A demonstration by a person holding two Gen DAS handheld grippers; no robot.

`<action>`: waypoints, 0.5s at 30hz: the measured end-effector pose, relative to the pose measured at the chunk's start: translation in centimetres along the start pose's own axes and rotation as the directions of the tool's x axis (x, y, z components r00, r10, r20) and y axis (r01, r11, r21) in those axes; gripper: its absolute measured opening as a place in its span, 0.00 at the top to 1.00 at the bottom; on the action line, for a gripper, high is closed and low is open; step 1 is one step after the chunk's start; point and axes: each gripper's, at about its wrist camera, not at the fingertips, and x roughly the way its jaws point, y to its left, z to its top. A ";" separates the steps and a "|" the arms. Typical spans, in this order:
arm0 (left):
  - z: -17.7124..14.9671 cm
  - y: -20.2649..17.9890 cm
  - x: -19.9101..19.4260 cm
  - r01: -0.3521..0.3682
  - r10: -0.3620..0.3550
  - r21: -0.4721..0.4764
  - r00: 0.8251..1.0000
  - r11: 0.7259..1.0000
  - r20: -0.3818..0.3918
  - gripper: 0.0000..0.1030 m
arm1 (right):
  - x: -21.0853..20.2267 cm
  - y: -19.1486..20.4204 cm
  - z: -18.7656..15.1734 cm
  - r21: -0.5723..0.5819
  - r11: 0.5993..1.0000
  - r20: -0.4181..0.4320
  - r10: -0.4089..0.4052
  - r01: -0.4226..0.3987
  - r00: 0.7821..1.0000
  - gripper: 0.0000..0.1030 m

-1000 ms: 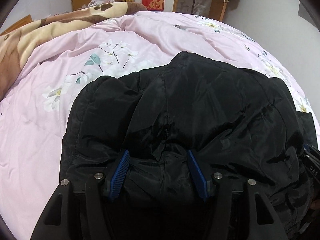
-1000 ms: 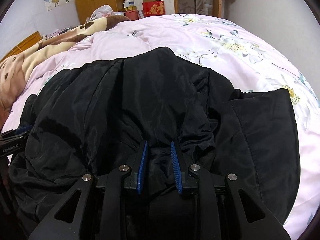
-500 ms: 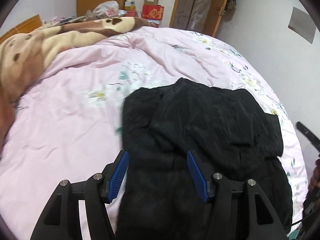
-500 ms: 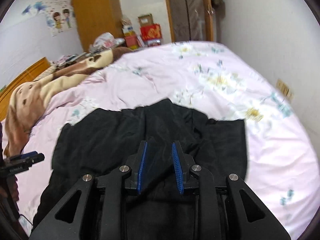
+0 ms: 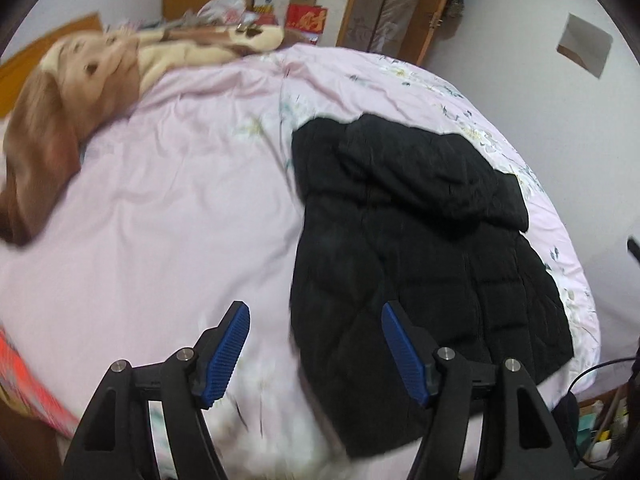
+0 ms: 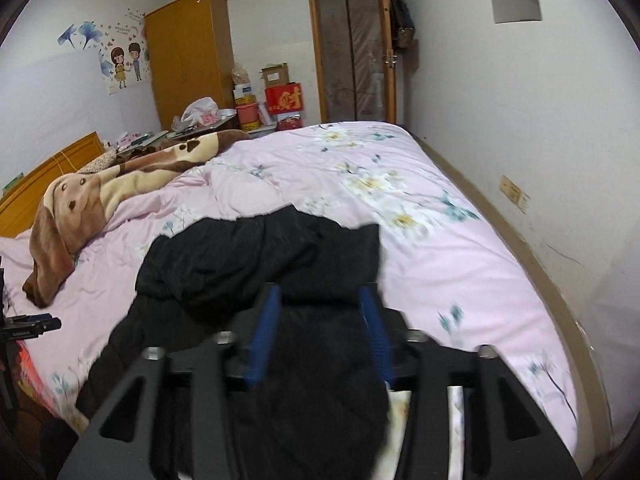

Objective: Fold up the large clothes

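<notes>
black jacket point(image 5: 420, 240) lies half-folded on bed point(image 5: 180, 220); left claw point(image 5: 316, 356) and right claw point(image 6: 320, 332) both opening, empty; next regrasp an edge.

Black quilted jacket point(image 5: 420, 240), lying flat on the pink floral bedspread point(image 5: 180, 200) near the bed's foot edge; upper part folded down over the body, lower hem reaching the mattress edge.

Your jacket point(image 6: 264, 264) lies on the bed point(image 6: 460, 264) at its near edge, overhanging it. The blanket point(image 6: 100, 196) lies along the bed's far-left edge, well apart.
</notes>
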 end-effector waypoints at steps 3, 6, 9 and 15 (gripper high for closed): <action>-2.8 1.3 0.6 0.018 -0.021 -0.070 0.999 0.997 -0.040 0.34 | -1.3 -1.2 -3.6 0.013 1.000 -0.044 -0.022 0.022 0.999 0.50; -5.5 1.8 1.5 0.032 -0.039 -0.089 0.996 0.996 -0.075 0.34 | -1.4 -2.4 -7.3 0.043 0.998 -0.108 -0.038 0.043 0.993 0.50; -7.2 2.0 2.7 0.030 -0.043 -0.109 0.993 0.994 -0.110 0.34 | -0.1 -2.7 -10.6 0.051 0.998 -0.173 -0.025 0.034 0.985 0.50; -8.3 2.2 4.5 0.093 -0.117 -0.215 0.988 0.972 -0.101 0.34 | 3.0 -3.6 -15.5 0.132 0.991 -0.262 0.025 0.010 0.965 0.50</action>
